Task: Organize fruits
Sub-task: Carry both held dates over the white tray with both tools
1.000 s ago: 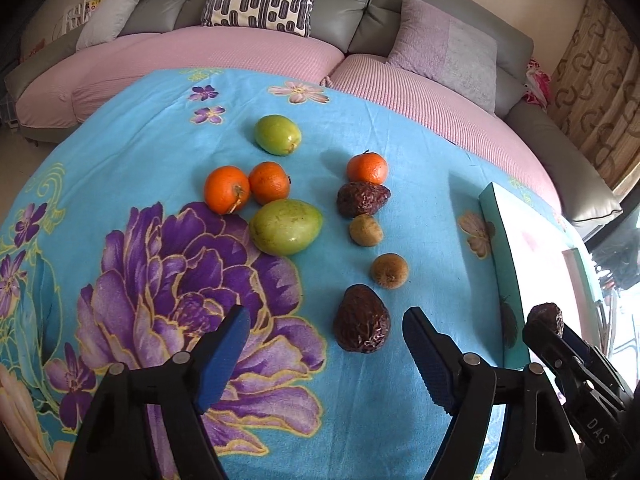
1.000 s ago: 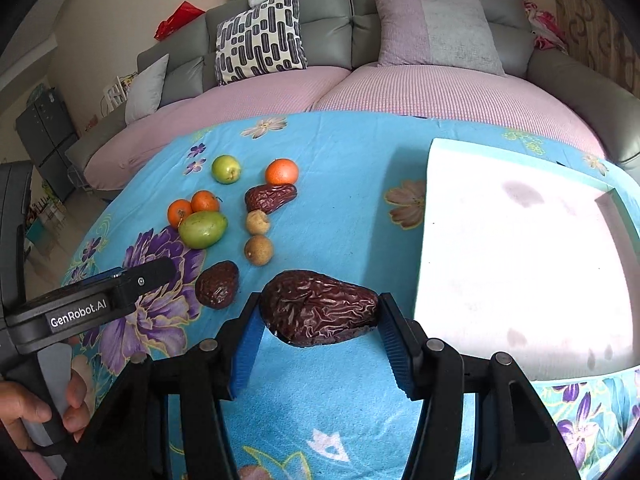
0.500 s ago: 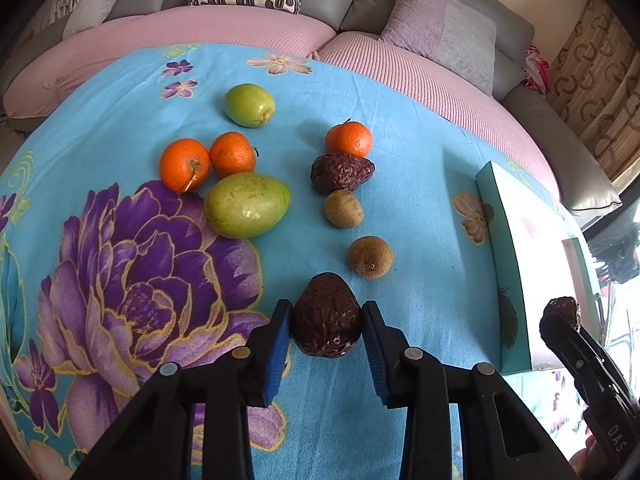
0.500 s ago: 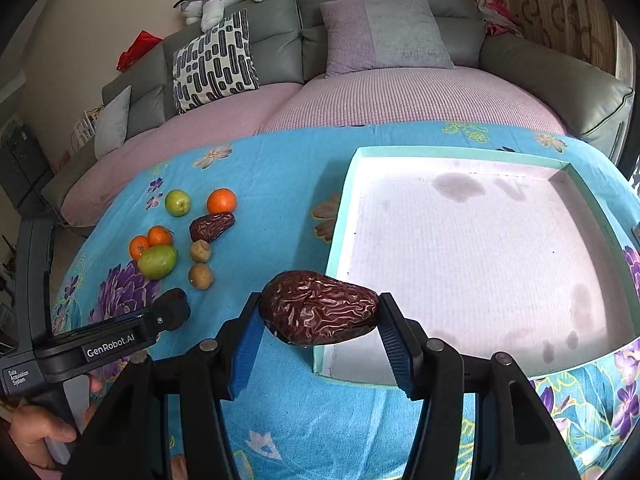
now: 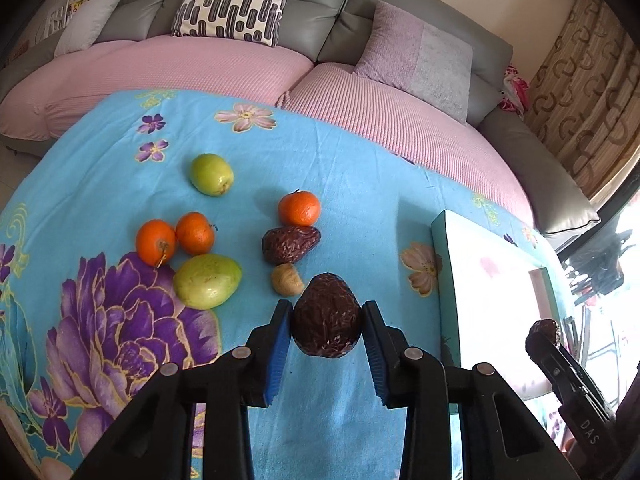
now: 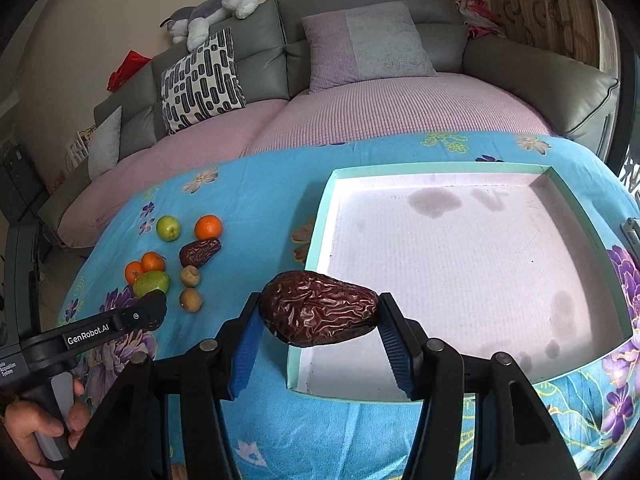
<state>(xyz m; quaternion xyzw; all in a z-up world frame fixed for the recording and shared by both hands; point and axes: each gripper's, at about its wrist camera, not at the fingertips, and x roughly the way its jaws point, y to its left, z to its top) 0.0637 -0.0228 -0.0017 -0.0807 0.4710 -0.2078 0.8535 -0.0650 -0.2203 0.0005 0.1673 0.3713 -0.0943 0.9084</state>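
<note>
My left gripper point(image 5: 326, 330) is shut on a wrinkled dark brown date point(image 5: 326, 320) and holds it above the blue floral cloth. My right gripper point(image 6: 318, 320) is shut on another large date point(image 6: 320, 308) at the near left corner of the white tray point(image 6: 316, 232) with a teal rim. On the cloth lie three oranges point(image 5: 299, 209), a small green fruit point(image 5: 211, 174), a larger green fruit point(image 5: 207, 280), a third date point(image 5: 290, 243) and a tan fruit point(image 5: 286, 279). A second tan fruit point(image 6: 191, 300) shows in the right wrist view.
A grey and pink sofa point(image 6: 360, 120) with cushions curves behind the table. The tray point(image 5: 492, 280) stands at the table's right side. The left gripper's body point(image 6: 100, 328) and the hand holding it lie low at the left of the right wrist view.
My left gripper closed on the date on the cloth and lifted it. My right gripper carried its date from over the cloth to the tray's near left corner.
</note>
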